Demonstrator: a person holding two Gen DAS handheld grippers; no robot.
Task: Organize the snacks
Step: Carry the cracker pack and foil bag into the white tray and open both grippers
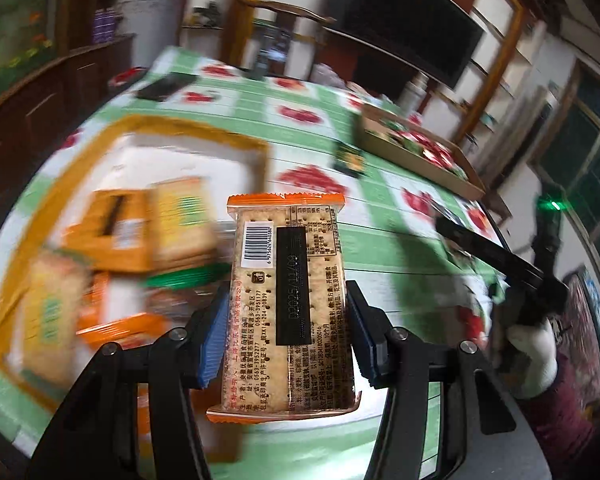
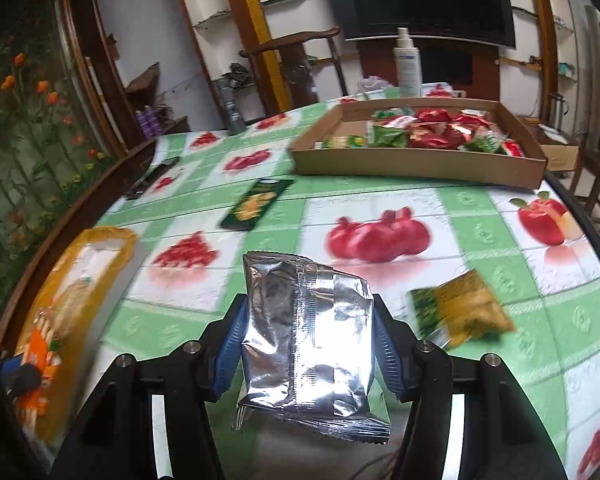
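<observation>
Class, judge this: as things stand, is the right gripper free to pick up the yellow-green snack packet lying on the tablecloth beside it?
Probably not yet. The right gripper is already shut on a silver foil packet, so its jaws are occupied, though nothing blocks the yellow-green packet.

Open tablecloth [image 2: 380, 196] fills mid-frame of the right view, blocked at the top by the cardboard tray [image 2: 416, 164], left of centre by a dark green packet [image 2: 256, 204], lower right by a yellow-green packet [image 2: 464, 308], and lower left by the orange-rimmed tray [image 2: 100, 236]
</observation>
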